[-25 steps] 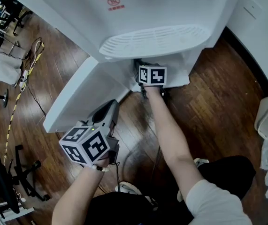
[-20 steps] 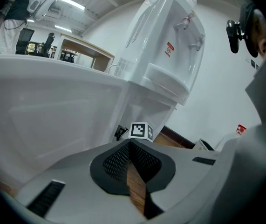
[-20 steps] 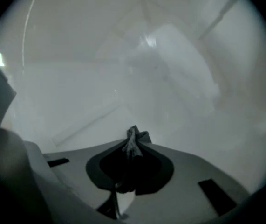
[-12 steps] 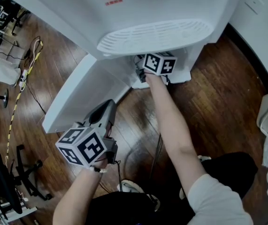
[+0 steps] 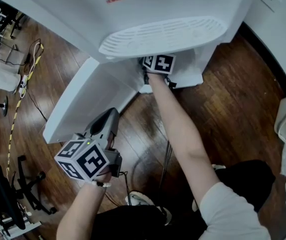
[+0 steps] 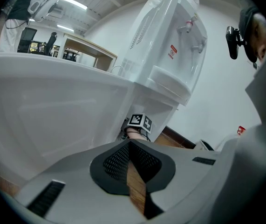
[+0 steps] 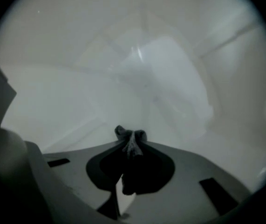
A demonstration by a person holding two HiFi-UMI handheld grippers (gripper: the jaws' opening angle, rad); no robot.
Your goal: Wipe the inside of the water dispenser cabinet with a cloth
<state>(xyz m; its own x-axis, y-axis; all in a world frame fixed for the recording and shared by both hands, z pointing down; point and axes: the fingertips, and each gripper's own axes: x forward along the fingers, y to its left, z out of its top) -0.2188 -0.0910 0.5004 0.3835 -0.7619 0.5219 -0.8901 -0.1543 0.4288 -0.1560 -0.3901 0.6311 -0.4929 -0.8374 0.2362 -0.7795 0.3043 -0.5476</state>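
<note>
Inside the white cabinet [image 7: 146,78], right tongs [image 7: 131,143] pinch a dark cloth [image 7: 123,131]; left tongs [image 6: 129,142], closed and empty, hang by its open door [image 5: 82,99].

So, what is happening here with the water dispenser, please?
A person is wiping inside the cabinet under the water dispenser. The right gripper is inside the cabinet, shut on a dark cloth, close to the white inner wall. The cabinet door stands open on the left. The left gripper hangs outside near that door, jaws together with nothing between them.

Dark cloth [image 7: 130,141] — bunched inside white cabinet [image 7: 137,78]
</note>
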